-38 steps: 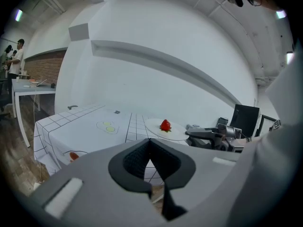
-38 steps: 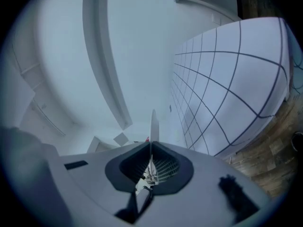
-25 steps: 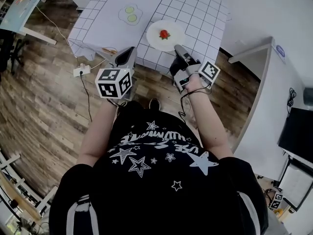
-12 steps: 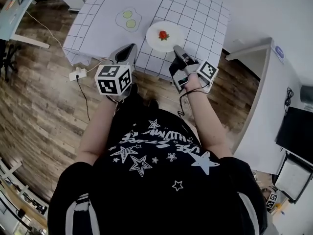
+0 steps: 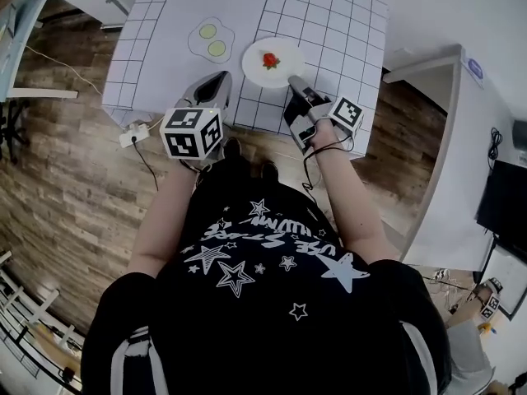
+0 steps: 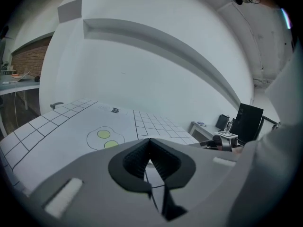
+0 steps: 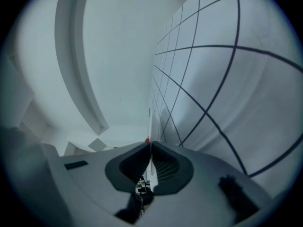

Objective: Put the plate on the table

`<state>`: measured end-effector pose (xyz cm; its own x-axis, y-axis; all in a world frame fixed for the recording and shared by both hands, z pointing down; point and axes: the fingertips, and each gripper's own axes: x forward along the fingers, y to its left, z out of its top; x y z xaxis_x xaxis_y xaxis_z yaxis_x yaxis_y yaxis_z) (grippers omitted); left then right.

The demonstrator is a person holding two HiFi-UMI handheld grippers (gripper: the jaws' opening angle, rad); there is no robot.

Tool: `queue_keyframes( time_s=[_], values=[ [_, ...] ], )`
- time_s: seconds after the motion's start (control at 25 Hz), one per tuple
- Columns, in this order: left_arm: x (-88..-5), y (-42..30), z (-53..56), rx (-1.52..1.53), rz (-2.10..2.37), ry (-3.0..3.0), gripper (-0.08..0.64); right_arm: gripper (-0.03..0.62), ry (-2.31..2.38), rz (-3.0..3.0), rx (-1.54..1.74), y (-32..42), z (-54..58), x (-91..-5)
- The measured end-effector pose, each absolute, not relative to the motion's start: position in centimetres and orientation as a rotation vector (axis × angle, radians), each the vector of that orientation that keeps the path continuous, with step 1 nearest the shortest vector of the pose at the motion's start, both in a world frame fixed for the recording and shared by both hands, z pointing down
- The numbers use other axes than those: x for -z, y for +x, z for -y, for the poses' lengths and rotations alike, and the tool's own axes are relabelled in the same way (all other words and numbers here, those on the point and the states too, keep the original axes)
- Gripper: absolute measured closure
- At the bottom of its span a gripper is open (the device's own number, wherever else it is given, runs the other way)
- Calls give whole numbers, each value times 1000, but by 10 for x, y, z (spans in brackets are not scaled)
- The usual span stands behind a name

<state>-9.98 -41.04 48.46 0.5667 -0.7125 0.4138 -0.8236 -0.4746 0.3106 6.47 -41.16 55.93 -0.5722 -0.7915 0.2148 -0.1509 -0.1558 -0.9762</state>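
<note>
Floor (image 5: 66,196): brown wood planks, filling the left side and lower part of the head view.
Table (image 5: 173,6): white cloth with a black grid, at the top centre of the head view.
Person (image 5: 272,303): black shirt with white stars, bottom centre, both forearms reaching up toward the table's near edge.
Plate (image 5: 277,67): white and round, over the table near its front edge, upper centre; whether it rests on the cloth cannot be told.
Right gripper (image 5: 294,82): jaws pinched onto the plate's near rim, which its own view shows edge-on as a thin white line (image 7: 150,126).
Left gripper (image 5: 222,77): jaws closed together with nothing between them, left of the plate at the table's edge.
Egg print (image 5: 210,41): two green-yellow yolks, left of the plate.
Red item (image 5: 269,58): small, on the plate's middle.
</note>
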Motion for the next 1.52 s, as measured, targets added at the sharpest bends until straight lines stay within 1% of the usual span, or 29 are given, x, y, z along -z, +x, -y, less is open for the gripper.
queue_keyframes(
  time_s=[0.2, 0.68, 1.24, 1.28, 1.36, 1.52],
  values=[
    [-489, -98, 416, -336, 1205, 2332, 551, 572, -1061, -1599, 1803, 61, 414, -568],
    [-491, -99, 418, -337, 1173, 2333, 551, 572, -1240, -1618, 1882, 69, 418, -585],
    [-484, -94, 413, -314, 1187, 2348, 551, 569, -1342, -1672, 1921, 70, 421, -585],
    [-483, -94, 413, -313, 1189, 2349, 551, 561, -1347, -1680, 1915, 70, 423, -584],
    [-482, -94, 413, -312, 1192, 2352, 551, 512, -1355, -1699, 1912, 70, 425, -582],
    [-480, -95, 414, -304, 1203, 2348, 551, 495, -1392, -1713, 1909, 70, 426, -580]
  ],
)
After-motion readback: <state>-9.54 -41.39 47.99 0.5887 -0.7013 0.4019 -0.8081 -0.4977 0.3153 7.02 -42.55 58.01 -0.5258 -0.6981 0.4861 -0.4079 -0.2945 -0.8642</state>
